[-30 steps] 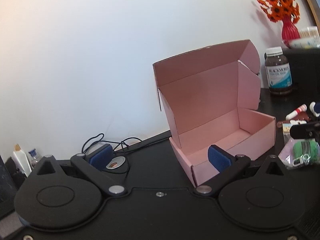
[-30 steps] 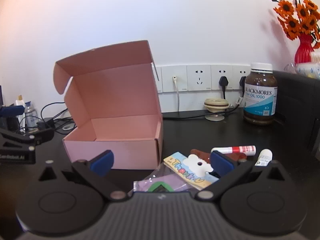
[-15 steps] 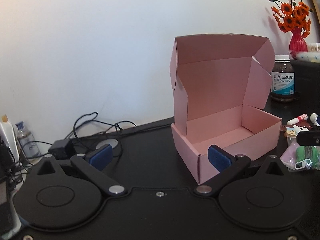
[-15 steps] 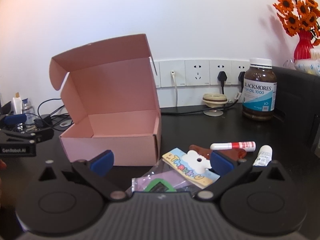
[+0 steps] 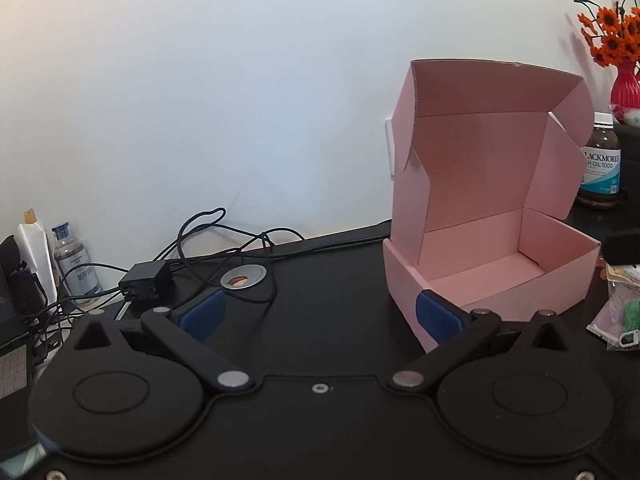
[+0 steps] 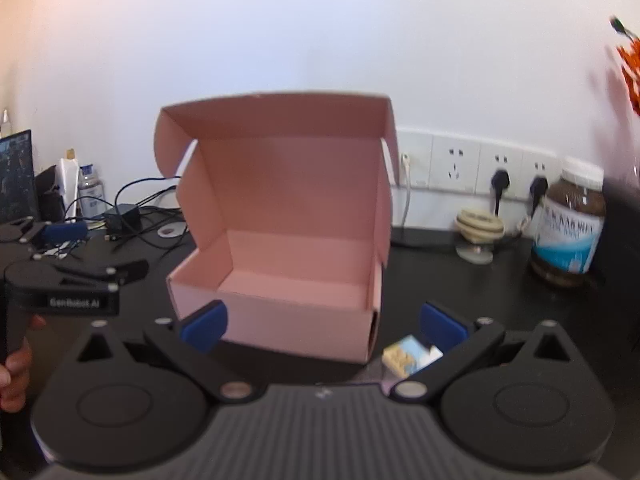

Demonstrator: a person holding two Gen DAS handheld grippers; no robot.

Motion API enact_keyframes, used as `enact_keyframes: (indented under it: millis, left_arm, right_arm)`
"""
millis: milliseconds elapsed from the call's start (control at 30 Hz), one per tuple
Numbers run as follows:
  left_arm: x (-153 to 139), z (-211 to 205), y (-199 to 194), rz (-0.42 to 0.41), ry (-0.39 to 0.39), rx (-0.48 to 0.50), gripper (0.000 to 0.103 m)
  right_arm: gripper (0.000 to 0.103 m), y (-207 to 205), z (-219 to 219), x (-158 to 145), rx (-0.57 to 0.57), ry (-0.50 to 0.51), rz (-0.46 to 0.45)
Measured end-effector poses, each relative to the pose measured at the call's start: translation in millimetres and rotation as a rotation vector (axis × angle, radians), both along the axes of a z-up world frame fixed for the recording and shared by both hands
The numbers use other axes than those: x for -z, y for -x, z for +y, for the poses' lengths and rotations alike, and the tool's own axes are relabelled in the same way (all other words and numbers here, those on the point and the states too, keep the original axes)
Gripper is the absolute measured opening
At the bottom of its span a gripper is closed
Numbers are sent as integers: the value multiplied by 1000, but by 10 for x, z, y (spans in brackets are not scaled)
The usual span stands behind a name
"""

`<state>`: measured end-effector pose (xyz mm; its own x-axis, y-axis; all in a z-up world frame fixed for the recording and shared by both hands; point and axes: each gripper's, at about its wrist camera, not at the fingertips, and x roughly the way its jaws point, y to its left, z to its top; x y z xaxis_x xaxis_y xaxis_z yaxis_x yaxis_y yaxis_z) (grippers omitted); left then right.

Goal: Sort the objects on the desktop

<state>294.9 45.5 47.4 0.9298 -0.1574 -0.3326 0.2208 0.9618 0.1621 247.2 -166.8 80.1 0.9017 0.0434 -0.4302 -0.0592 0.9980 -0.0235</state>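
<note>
An open, empty pink cardboard box (image 5: 492, 236) with its lid up stands on the black desk; it also shows in the right wrist view (image 6: 288, 264). My left gripper (image 5: 320, 314) is open and empty, its right pad next to the box's left front corner. My right gripper (image 6: 324, 326) is open and empty, facing the box's front wall. A small card packet (image 6: 412, 356) lies by my right pad. A clear bag with a green item (image 5: 624, 312) lies right of the box. The left gripper shows in the right wrist view (image 6: 68, 276).
A brown supplement bottle (image 6: 570, 228) and wall sockets (image 6: 476, 168) stand at the back right. Cables and a charger (image 5: 146, 278) lie at the back left, with a small bottle (image 5: 76, 264). A red vase of orange flowers (image 5: 624, 84) stands far right.
Both views have swung. The box has shifted right in the left wrist view. My right gripper has moved left to face the box, and the lip balm and other small items have left its view.
</note>
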Motion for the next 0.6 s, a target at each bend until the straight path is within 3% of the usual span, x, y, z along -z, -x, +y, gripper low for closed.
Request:
enact_keyframes:
  millis: [233, 600]
  left_arm:
    - [3, -24, -19, 2, -15, -12, 103]
    - [-15, -29, -5, 19, 8, 9, 103]
  right_arm:
    - [102, -388, 121, 53, 45, 95, -4]
    - [102, -762, 108, 278, 82, -6, 96]
